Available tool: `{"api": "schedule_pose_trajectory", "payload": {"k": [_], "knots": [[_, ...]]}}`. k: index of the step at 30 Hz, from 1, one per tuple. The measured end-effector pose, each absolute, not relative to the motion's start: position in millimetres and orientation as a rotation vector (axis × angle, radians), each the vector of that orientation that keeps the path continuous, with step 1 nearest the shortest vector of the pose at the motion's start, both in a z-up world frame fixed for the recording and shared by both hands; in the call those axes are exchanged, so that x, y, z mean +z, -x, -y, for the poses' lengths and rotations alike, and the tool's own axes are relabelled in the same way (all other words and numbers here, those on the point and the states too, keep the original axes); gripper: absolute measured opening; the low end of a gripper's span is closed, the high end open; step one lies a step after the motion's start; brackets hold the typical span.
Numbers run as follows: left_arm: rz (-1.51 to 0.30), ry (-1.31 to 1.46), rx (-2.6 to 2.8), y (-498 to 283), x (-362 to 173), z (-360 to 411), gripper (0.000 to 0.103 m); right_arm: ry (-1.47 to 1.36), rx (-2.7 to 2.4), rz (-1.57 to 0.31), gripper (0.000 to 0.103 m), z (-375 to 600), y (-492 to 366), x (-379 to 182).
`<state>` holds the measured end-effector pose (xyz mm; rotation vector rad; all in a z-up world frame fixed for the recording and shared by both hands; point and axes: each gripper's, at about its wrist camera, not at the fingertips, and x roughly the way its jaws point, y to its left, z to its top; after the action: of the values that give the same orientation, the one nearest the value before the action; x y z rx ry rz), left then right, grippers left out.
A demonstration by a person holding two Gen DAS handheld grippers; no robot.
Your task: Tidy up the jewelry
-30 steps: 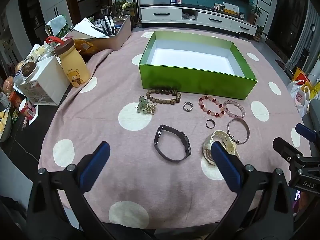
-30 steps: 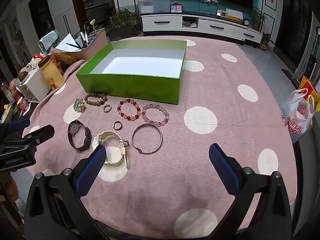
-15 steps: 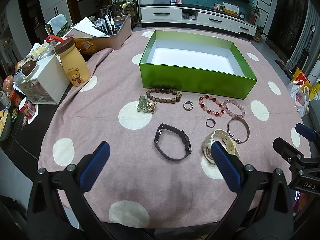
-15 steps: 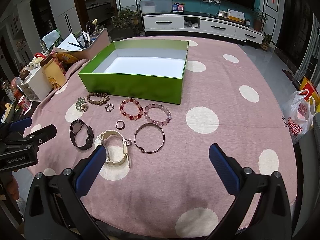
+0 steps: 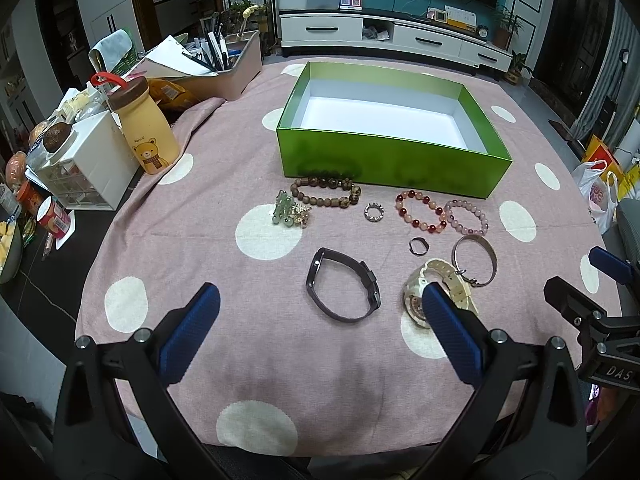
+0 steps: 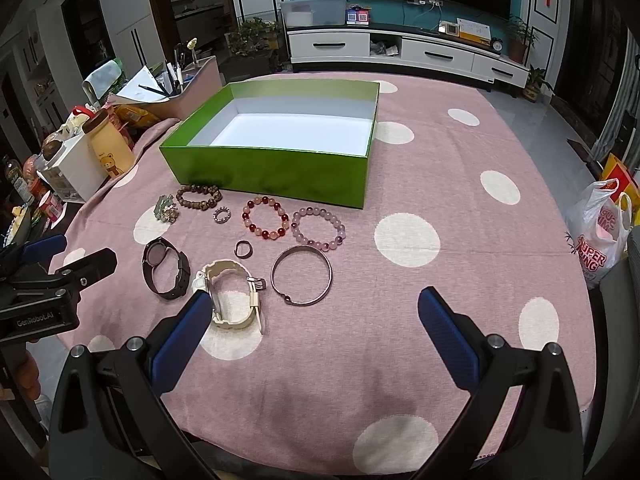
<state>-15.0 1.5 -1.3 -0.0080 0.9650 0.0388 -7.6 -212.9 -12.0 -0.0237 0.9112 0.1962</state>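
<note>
An empty green box (image 5: 394, 158) (image 6: 272, 174) stands on the pink dotted tablecloth. In front of it lie a brown bead bracelet (image 5: 326, 192), a green charm (image 5: 290, 214), a small sparkly ring (image 5: 374, 212), a red bead bracelet (image 5: 420, 212), a pale pink bead bracelet (image 5: 466, 216), a dark ring (image 5: 418, 246), a metal bangle (image 6: 302, 274), a black watch (image 5: 342, 290) and a cream watch (image 6: 234, 298). My left gripper (image 5: 320, 320) is open above the near table, short of the black watch. My right gripper (image 6: 314, 328) is open, near the cream watch and bangle.
At the left edge stand a yellow bear bottle (image 5: 146, 132), a white drawer unit (image 5: 86, 162) and a tray of pens (image 5: 224, 68). A plastic bag (image 6: 600, 232) hangs off the right side. The right half of the tablecloth (image 6: 460, 216) holds no objects.
The right gripper has shifted slightly, so the jewelry sits a little higher and more to the right in its view. The left gripper is nearly still.
</note>
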Motion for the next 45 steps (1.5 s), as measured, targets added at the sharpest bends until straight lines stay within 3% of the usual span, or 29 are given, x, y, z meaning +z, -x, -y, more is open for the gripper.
{"api": "schedule_pose_trajectory", "payload": {"k": [45], "knots": [[-0.973, 0.026, 0.023, 11.8, -7.3, 3.5, 0.101, 0.006, 0.213, -0.924, 0.102, 216.4, 5.5, -18.8]]}}
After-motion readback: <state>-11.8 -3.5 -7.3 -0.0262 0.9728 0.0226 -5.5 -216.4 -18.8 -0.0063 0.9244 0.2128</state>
